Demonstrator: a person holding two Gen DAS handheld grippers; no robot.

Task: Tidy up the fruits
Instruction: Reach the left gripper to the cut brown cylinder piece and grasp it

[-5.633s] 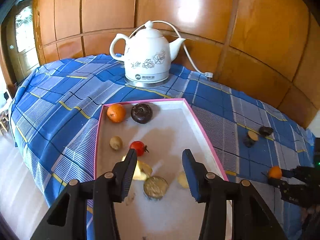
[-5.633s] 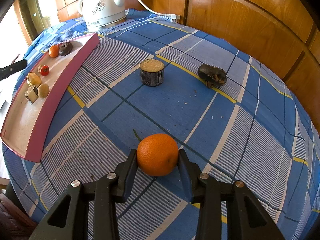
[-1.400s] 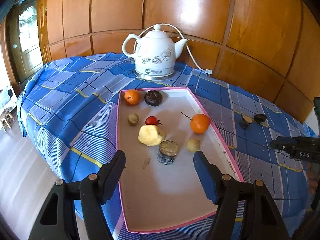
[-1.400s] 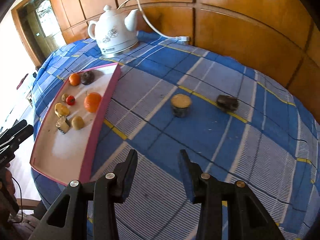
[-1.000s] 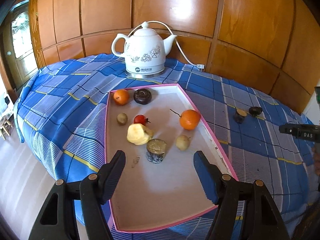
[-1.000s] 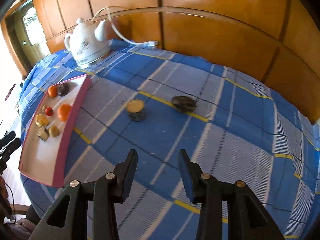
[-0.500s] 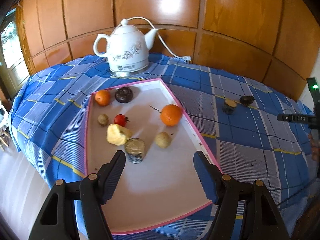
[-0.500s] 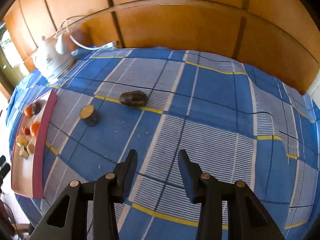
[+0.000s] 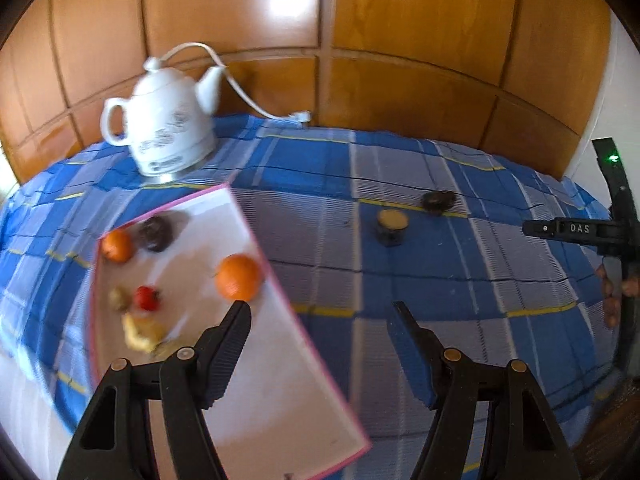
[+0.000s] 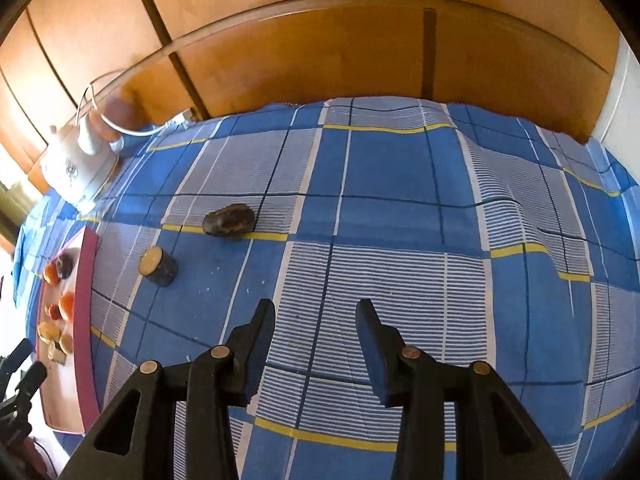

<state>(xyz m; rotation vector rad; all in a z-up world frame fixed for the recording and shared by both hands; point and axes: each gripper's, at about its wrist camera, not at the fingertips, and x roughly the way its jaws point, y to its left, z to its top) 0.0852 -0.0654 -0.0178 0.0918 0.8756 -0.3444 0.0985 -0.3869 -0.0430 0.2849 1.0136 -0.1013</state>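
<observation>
**Blue-padded claws both empty, two pieces still out on the cloth**

The right gripper (image 10: 316, 312) is hanging over bare tablecloth (image 10: 400, 280) with jaws narrowly parted, gripping nothing. The left gripper (image 9: 320, 316) is gaping wider, also empty, hovering over the tray's right edge. The pink tray (image 9: 280, 288) is already holding the big orange (image 9: 239, 277), a small orange (image 9: 116, 244), a tomato (image 9: 147, 298) and more. A cut stub (image 10: 158, 267) and a dark fruit (image 10: 229, 221) are sitting well apart from the tray, toward the table's far edge. I'm guessing those are what's left.

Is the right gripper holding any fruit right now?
No: the right gripper has open, empty jaws above bare tablecloth, with the dark fruit lying apart farther ahead.
</observation>
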